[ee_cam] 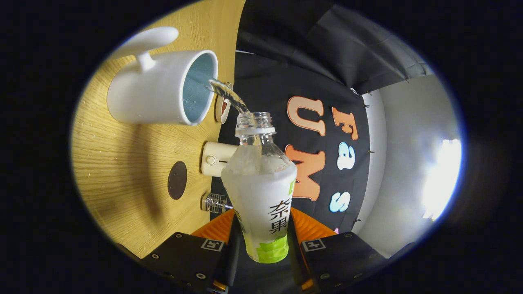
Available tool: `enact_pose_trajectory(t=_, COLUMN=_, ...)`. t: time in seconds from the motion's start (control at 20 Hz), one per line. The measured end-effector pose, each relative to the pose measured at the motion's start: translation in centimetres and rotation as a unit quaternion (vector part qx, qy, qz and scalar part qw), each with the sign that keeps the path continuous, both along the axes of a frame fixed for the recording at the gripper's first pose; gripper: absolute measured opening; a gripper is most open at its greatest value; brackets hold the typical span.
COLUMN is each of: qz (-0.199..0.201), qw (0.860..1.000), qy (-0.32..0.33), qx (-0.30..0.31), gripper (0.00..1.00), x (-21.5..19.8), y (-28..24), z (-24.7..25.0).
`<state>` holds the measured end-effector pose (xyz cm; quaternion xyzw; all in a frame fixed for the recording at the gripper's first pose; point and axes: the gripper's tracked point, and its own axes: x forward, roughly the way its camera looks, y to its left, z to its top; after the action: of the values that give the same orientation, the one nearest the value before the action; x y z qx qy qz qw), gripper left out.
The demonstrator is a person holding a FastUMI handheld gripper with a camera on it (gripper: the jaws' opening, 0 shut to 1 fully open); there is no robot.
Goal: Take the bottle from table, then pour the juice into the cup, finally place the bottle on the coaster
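Observation:
My gripper (261, 237) is shut on a clear plastic bottle (261, 183) with a white and green label, one finger on each side of its body. The whole view is rolled sideways, so the wooden table (122, 163) stands like a wall beside the bottle. From the bottle's uncapped mouth (255, 120) a stream of clear liquid (229, 96) runs into a white mug (163, 87) with a blue inside and a curved handle. A dark round coaster (177, 180) lies on the table, nearer the fingers than the mug.
A small cream-coloured box with a round button (212, 158) and a little metal and glass piece (214, 202) stand at the table's far edge behind the bottle. A round patterned disc (224, 108) shows just beyond the mug's rim. The black booth cloth hangs behind the table.

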<state>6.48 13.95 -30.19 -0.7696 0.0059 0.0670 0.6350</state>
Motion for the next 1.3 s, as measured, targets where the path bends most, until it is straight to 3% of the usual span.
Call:
enact_pose_trajectory(t=0.15, qz=0.019, qw=0.999, qy=-0.003, qx=-0.028, gripper=0.54, x=-0.1, y=0.3, z=0.0)
enact_pose_trajectory(t=1.3, qz=0.056, qw=0.995, qy=-0.022, qx=-0.083, gripper=0.54, x=1.4, y=0.9, z=1.7)
